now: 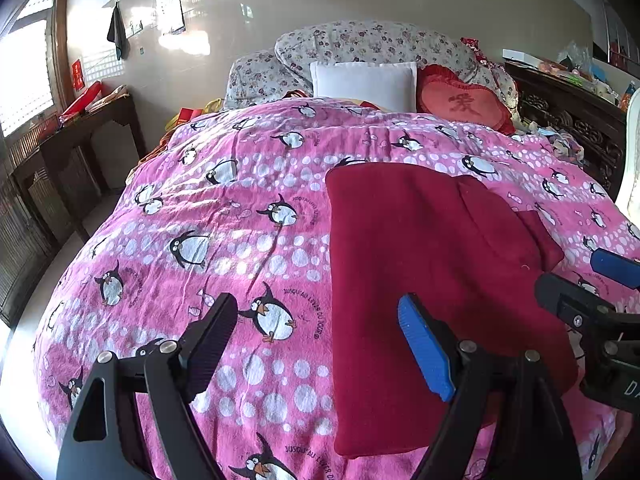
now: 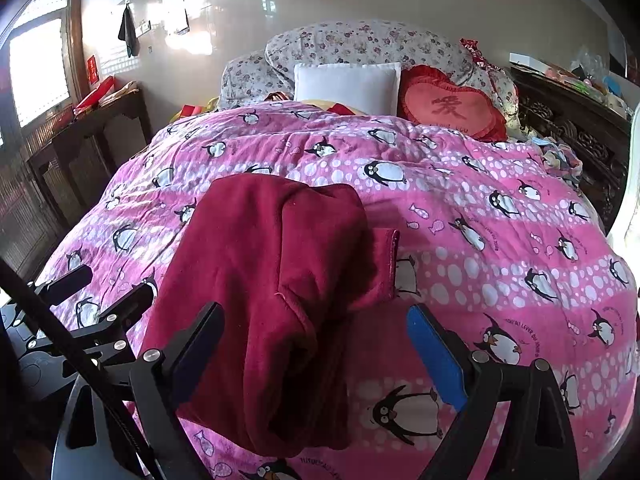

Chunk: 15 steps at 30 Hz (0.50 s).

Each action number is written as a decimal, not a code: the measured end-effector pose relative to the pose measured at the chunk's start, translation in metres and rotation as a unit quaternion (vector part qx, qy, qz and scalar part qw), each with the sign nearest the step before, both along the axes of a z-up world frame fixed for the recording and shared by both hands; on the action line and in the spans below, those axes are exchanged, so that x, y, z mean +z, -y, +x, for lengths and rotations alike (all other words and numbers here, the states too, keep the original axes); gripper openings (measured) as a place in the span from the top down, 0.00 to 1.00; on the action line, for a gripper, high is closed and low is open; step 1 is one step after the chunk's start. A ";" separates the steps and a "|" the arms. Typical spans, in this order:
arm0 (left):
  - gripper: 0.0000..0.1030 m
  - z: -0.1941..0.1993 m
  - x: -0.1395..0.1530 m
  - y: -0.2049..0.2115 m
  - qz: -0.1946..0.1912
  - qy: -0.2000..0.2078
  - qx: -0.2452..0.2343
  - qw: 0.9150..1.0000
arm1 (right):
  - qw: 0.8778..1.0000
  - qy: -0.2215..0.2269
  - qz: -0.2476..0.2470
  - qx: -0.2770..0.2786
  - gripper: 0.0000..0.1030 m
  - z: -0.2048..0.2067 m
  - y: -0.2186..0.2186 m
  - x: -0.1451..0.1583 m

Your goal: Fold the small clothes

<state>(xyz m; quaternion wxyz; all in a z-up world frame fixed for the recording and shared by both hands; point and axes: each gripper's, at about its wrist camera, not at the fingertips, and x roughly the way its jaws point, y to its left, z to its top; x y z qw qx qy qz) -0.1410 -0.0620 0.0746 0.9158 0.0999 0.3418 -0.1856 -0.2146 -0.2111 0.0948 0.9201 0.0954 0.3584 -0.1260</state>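
A dark red fleece garment [image 1: 420,280] lies folded on the pink penguin blanket [image 1: 224,216]; it also shows in the right wrist view [image 2: 276,280], with a sleeve cuff [image 2: 390,264] sticking out on its right. My left gripper [image 1: 316,340] is open and empty, over the garment's left edge near the front. My right gripper [image 2: 316,344] is open and empty, with the garment's near end between its fingers. The right gripper also shows in the left wrist view [image 1: 592,280], and the left gripper in the right wrist view [image 2: 100,288].
A white pillow [image 2: 348,84], a red heart cushion [image 2: 448,110] and floral bedding [image 2: 360,44] lie at the head of the bed. A dark wooden table [image 1: 80,136] stands on the left. A carved cabinet [image 2: 568,128] with clutter stands on the right.
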 end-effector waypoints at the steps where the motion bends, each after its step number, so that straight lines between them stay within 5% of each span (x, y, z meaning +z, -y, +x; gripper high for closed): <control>1: 0.20 0.000 0.001 0.000 0.000 0.000 0.000 1.000 | 1.000 0.000 0.000 0.000 0.08 0.000 0.000 0.000; 15: 0.20 0.000 -0.003 0.003 0.002 0.001 -0.001 1.000 | 1.000 -0.005 0.003 0.002 0.08 0.002 0.002 -0.002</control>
